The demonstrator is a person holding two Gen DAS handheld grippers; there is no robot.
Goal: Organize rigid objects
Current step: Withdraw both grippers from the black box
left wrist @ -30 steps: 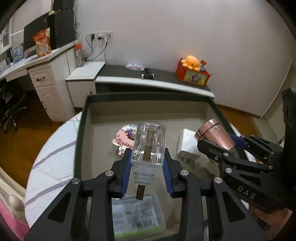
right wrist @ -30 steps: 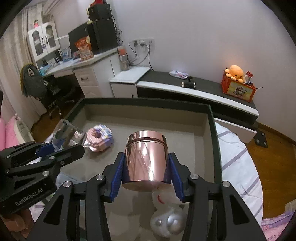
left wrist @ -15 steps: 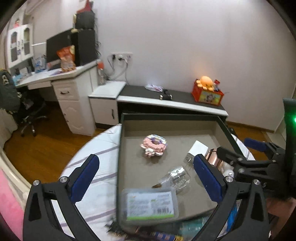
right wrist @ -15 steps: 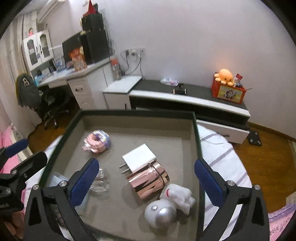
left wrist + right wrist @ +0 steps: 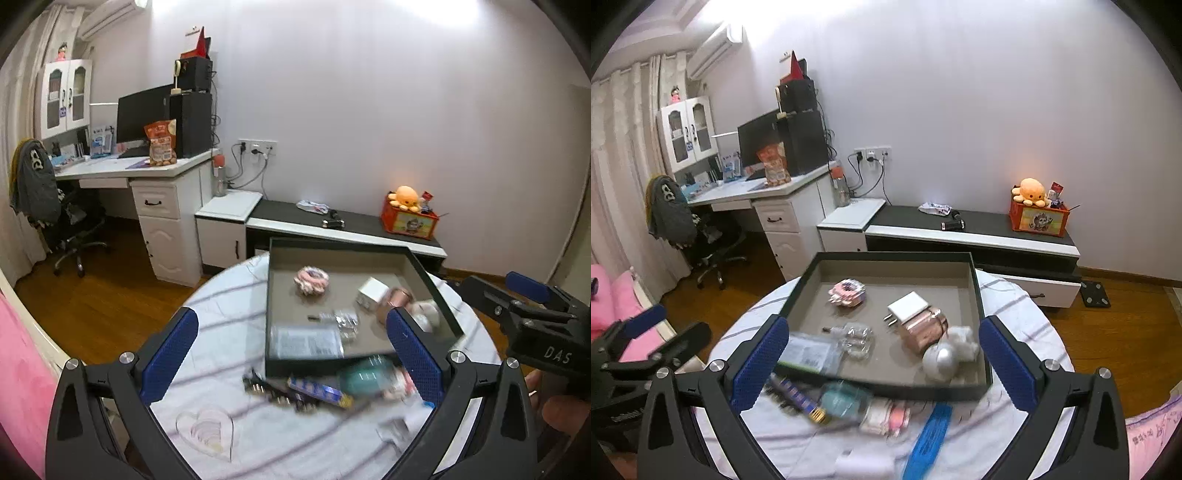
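Note:
A dark open tray [image 5: 975,280] [image 5: 271,288] sits on the round table. In it lie a clear glass bottle [image 5: 855,338] [image 5: 341,319], a rose-gold can [image 5: 923,330] [image 5: 395,299] on its side, a white charger [image 5: 908,306], a pink toy [image 5: 847,291], a clear labelled box [image 5: 809,352] and a white-and-silver plush [image 5: 947,352]. My left gripper [image 5: 291,354] is open and empty, held above the table's near side. My right gripper [image 5: 882,363] is open and empty, above the tray's near edge.
Loose items lie on the striped tablecloth in front of the tray: a teal object [image 5: 846,400], a blue comb-like piece [image 5: 931,435], a striped tube [image 5: 317,389], a clear heart dish [image 5: 207,432]. A desk, chair and low cabinet stand behind.
Both grippers let go: the bottle and the rose-gold can now lie in the tray. Both grippers opened wide and pulled back up and away from the tray.

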